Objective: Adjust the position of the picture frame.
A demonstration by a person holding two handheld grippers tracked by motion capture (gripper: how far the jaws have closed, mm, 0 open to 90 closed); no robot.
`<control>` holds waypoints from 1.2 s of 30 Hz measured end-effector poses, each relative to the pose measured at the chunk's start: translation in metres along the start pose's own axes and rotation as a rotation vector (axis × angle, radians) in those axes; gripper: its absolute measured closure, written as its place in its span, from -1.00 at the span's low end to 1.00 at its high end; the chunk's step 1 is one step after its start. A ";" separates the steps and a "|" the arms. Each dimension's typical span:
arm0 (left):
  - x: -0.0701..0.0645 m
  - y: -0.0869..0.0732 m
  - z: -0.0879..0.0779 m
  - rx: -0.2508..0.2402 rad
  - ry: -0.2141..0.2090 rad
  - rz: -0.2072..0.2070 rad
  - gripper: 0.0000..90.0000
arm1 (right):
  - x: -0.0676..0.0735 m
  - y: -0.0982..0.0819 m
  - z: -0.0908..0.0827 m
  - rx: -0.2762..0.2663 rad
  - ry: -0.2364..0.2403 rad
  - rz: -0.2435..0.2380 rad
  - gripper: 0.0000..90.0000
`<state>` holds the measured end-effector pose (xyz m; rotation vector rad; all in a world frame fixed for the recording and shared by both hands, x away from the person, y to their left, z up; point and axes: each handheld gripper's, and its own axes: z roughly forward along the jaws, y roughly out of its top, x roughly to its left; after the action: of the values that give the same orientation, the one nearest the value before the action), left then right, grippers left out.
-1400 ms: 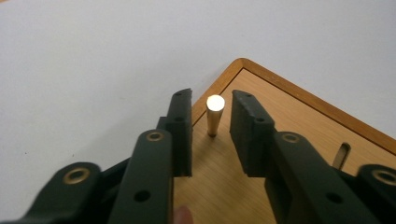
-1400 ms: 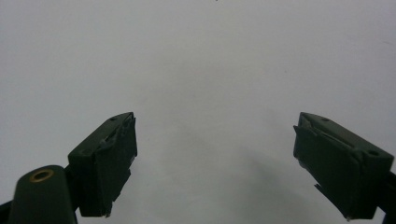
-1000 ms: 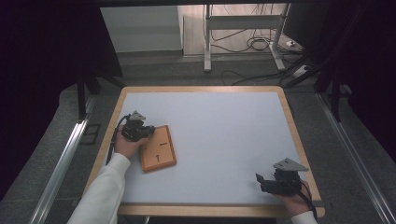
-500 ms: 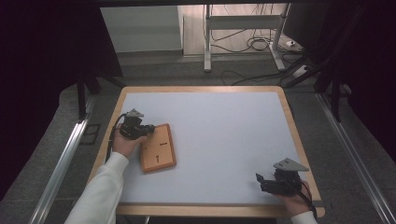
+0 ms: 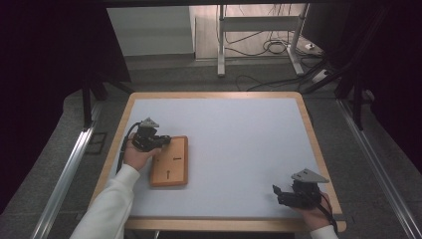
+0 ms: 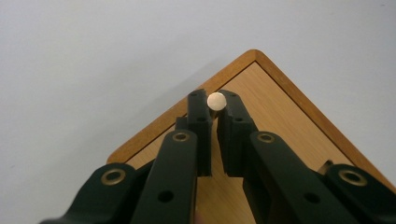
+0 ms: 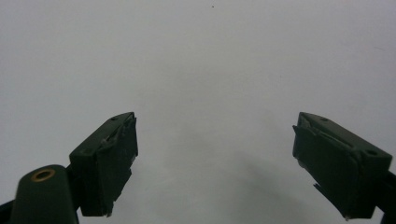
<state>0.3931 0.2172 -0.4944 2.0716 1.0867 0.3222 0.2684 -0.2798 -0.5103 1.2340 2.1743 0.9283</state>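
A small pale round peg (image 6: 216, 100), seen end-on, is pinched at the tips of my left gripper (image 6: 214, 103), which is shut on it. Below it lies a flat wooden board (image 6: 285, 121), and the gripper hangs over one of its corners. In the high view the left gripper (image 5: 160, 141) sits above the far left corner of the board (image 5: 171, 167), which bears two small dark marks. My right gripper (image 5: 279, 194) rests at the near right of the table, jaws wide open. Nothing lies between them over the white surface in the right gripper view (image 7: 215, 163).
The table has a white top inside a wooden rim (image 5: 214, 94). Dark floor, metal rails and a stand with cables (image 5: 259, 45) lie beyond the far edge. White surface stretches between the board and the right gripper.
The left hand has lifted slightly over the board's corner with the peg still in its jaws. The right hand and gripper have stayed put.
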 end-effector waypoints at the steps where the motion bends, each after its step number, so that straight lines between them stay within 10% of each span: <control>1: -0.006 0.002 0.001 0.001 -0.012 0.013 0.89 | 0.000 0.000 0.000 0.000 0.000 0.000 -0.69; 14: -0.046 0.012 0.023 0.040 -0.081 0.088 0.89 | 0.000 0.000 0.000 0.003 0.000 -0.003 -0.68; 30: -0.054 0.009 0.045 0.039 -0.119 0.070 0.85 | 0.000 -0.001 0.001 0.012 0.000 -0.010 -0.69; 36: -0.050 0.006 0.025 0.004 -0.035 0.089 0.07 | -0.001 -0.002 0.000 0.011 -0.006 -0.005 -0.69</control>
<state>0.3793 0.1635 -0.5012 2.1256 0.9776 0.3266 0.2683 -0.2815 -0.5118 1.2341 2.1800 0.9110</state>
